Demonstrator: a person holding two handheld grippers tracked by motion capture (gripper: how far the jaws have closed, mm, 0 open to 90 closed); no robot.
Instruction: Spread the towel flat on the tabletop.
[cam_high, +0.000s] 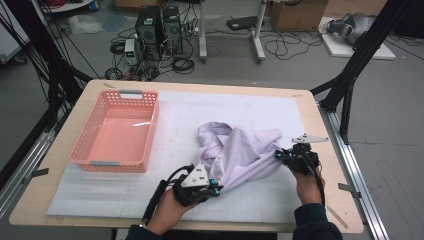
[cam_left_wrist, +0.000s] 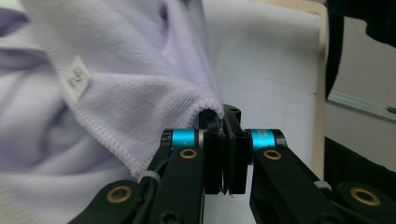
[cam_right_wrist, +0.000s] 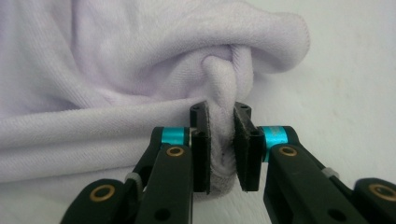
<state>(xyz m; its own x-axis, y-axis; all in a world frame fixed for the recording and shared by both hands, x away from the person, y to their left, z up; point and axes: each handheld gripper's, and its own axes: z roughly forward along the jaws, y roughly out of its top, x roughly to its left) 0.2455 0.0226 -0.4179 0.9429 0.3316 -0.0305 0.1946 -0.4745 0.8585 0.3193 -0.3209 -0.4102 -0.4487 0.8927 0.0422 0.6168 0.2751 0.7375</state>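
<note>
A pale lilac garment (cam_high: 240, 150) lies crumpled on the white mat, right of centre. My left gripper (cam_high: 216, 189) is at its near left corner, shut on the hem. In the left gripper view the jaws (cam_left_wrist: 225, 140) meet on the stitched edge of the garment (cam_left_wrist: 116, 70), which carries a small white label (cam_left_wrist: 77, 79). At the garment's right end, my right gripper (cam_high: 279, 156) is shut on a bunched fold. The right gripper view shows that fold of the garment (cam_right_wrist: 140, 70) squeezed between the pads of the gripper (cam_right_wrist: 220, 135).
A pink plastic basket (cam_high: 152, 125) stands with nothing in it on the left of the white mat (cam_high: 250, 105). The wooden table's right edge (cam_high: 327, 150) runs close to my right hand. Beyond the far edge, computers and cables lie on the floor.
</note>
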